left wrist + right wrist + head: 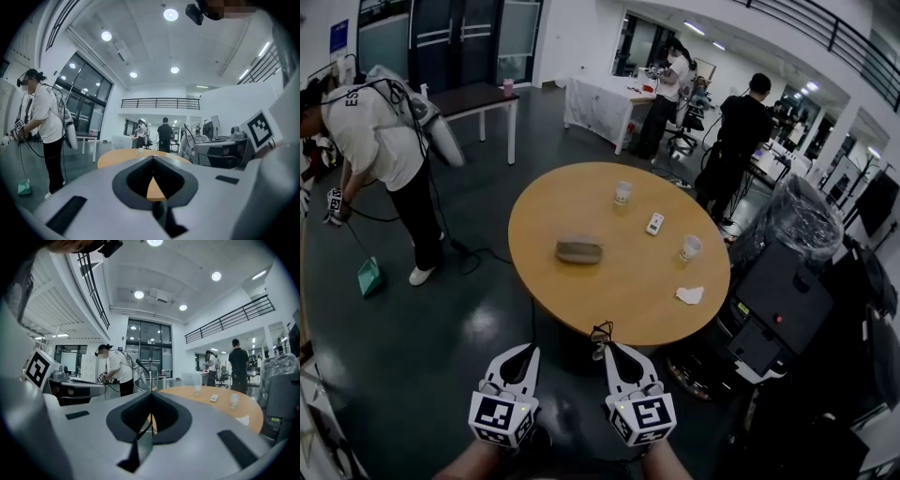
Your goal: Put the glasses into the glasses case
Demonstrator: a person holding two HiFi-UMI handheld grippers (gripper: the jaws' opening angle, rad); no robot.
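Observation:
The grey glasses case (579, 251) lies shut near the middle of the round wooden table (581, 202). Both grippers hover off the table's near edge. My right gripper (606, 348) is shut on the dark thin-framed glasses (601, 333), which stick out past its tips toward the table rim. In the right gripper view a thin dark temple (150, 423) runs down between the shut jaws of the right gripper (151, 394). My left gripper (531, 349) is shut and holds nothing; in its own view the left gripper (153, 158) points at the table (123, 157).
On the table stand two paper cups (622, 192) (690, 247), with a small white remote (654, 223) and a crumpled tissue (690, 295). A person (389, 141) sweeps at the left. Black equipment (783, 300) and a plastic-wrapped bin (802, 220) crowd the right.

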